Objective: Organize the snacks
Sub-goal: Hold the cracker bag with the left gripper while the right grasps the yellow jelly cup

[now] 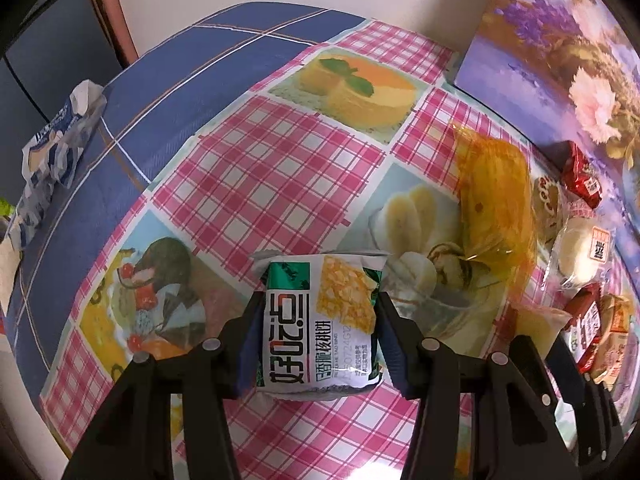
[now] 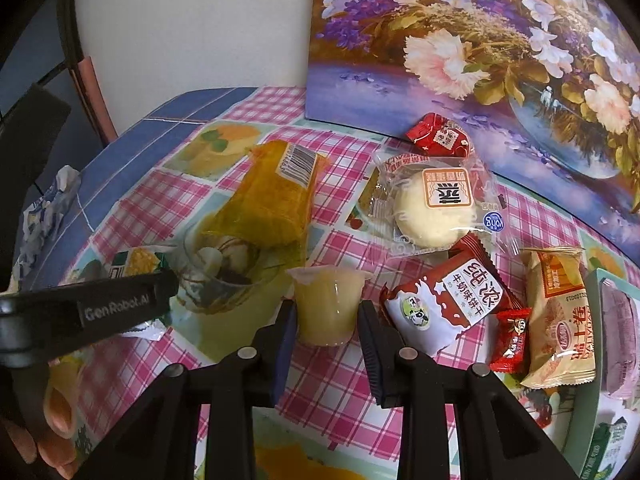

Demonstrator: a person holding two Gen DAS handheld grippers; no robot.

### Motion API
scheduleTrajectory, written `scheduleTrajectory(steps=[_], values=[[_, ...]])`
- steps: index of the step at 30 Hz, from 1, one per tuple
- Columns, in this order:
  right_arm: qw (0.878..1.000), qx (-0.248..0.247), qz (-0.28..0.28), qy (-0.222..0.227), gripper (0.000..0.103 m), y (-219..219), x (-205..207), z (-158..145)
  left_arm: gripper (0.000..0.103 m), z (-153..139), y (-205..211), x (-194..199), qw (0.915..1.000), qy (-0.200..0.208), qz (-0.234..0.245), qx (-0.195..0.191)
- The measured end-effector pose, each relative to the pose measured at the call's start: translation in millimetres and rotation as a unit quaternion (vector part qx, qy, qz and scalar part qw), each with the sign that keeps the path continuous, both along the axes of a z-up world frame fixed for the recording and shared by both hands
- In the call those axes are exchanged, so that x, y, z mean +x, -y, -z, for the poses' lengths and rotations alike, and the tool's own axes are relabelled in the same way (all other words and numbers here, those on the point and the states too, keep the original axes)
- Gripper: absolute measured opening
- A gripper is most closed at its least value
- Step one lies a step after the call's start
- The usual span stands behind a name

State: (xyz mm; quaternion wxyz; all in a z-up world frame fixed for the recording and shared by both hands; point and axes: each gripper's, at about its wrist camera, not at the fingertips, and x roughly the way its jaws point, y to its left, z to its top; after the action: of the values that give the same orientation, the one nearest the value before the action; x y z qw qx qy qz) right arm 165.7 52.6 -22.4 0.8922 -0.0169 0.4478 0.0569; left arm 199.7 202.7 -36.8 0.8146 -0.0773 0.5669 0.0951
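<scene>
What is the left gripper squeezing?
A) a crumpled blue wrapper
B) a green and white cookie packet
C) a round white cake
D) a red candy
B: the left gripper has its fingers pressed against both sides of the green and white cookie packet.

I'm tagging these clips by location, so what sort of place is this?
Probably a home dining or kitchen table: a plaid tablecloth printed with desserts, a floral painting leaning against a plain wall, and loose snacks like a jelly cup.
</scene>
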Motion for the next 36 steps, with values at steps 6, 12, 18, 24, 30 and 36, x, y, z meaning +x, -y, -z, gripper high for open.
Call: scheduleTrajectory(steps=[6, 12, 18, 24, 30, 36], values=[[1.0, 0.003, 0.002, -0.001, 0.034, 1.8, 3.2, 2.4, 0.054, 1.3, 2.8, 1.1, 1.0, 0.002, 0.002, 0.003], [1.0, 0.01, 0.005, -0.011, 0.034, 3.6, 4.2, 8.0, 0.054, 1.3, 1.5, 0.3, 1.0, 0.002, 0.001, 0.0], [1.0, 0.013, 0.005, -0.01, 0.033, 2.7, 3.1, 7.3, 0.052, -3.1, -7.1, -4.3, 0.9999, 0.006, -0.003, -0.014], [1.0, 0.019, 0.007, -0.01, 0.032, 3.5, 1.5, 4.5, 0.051, -5.5, -8.2, -2.8, 0.9996, 0.008, -0.005, -0.027], [1.0, 0.024, 0.001, -0.005, 0.032, 3.4, -1.4, -4.7, 0.051, -14.8, -8.4, -5.3, 0.9995, 0.018, -0.01, -0.024], [1.0, 0.028, 0.001, -0.008, 0.032, 4.2, -1.2, -4.5, 0.051, -23.6, -7.8, -6.0, 0.9994, 0.027, -0.01, -0.018]])
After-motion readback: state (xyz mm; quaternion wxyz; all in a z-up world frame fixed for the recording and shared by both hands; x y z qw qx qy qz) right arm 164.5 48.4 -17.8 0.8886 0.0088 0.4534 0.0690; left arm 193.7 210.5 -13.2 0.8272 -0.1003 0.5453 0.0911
